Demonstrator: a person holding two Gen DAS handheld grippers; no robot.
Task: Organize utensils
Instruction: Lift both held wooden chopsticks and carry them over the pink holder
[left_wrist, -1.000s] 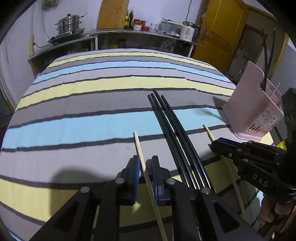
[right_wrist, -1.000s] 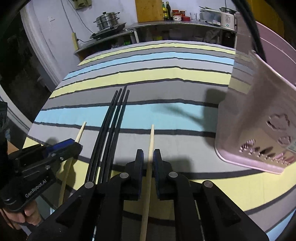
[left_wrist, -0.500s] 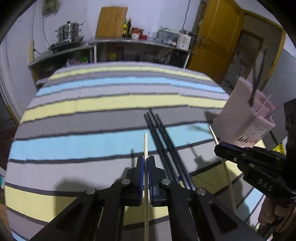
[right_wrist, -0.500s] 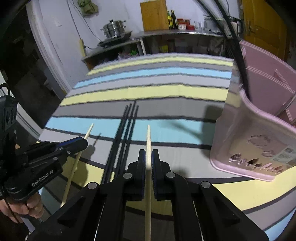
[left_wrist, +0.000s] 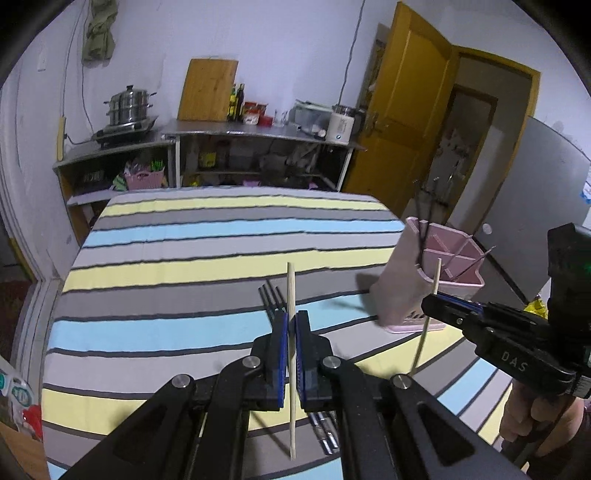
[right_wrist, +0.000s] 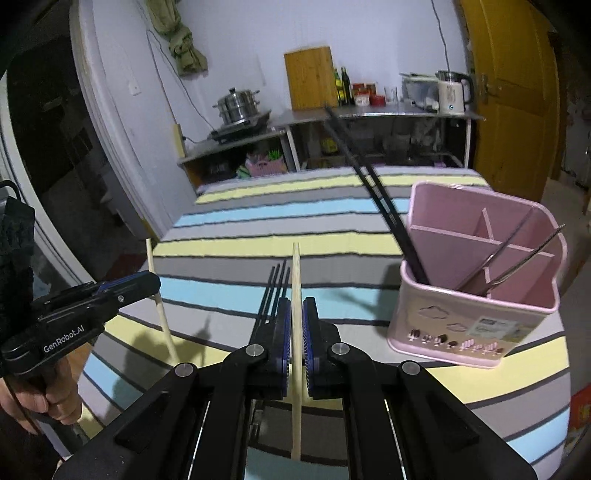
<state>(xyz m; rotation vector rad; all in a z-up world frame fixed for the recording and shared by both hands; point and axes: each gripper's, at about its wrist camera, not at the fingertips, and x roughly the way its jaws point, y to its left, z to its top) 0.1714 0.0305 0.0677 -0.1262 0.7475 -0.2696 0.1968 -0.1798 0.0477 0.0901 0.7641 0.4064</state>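
My left gripper (left_wrist: 291, 321) is shut on a pale wooden chopstick (left_wrist: 290, 288), held clear above the striped tablecloth (left_wrist: 184, 332). My right gripper (right_wrist: 295, 310) is shut on a second wooden chopstick (right_wrist: 296, 273), also lifted. Each shows in the other's view: the right gripper (left_wrist: 434, 301) with its stick (left_wrist: 437, 273), the left gripper (right_wrist: 151, 282) with its stick (right_wrist: 149, 254). Several black chopsticks (right_wrist: 275, 284) lie on the cloth between the two grippers. A pink divided holder (right_wrist: 472, 321) stands to the right, with black chopsticks (right_wrist: 369, 181) and thin metal utensils (right_wrist: 517, 254) in it.
A metal counter (left_wrist: 258, 131) behind the table carries a steamer pot (left_wrist: 129, 107), bottles, a wooden board and a white kettle (right_wrist: 450, 96). A yellow door (left_wrist: 406, 110) stands open at the back right. The table's right edge runs just past the holder.
Both grippers have shut on their wooden chopsticks and risen, lifting the sticks off the cloth. The black chopsticks stay on the table.
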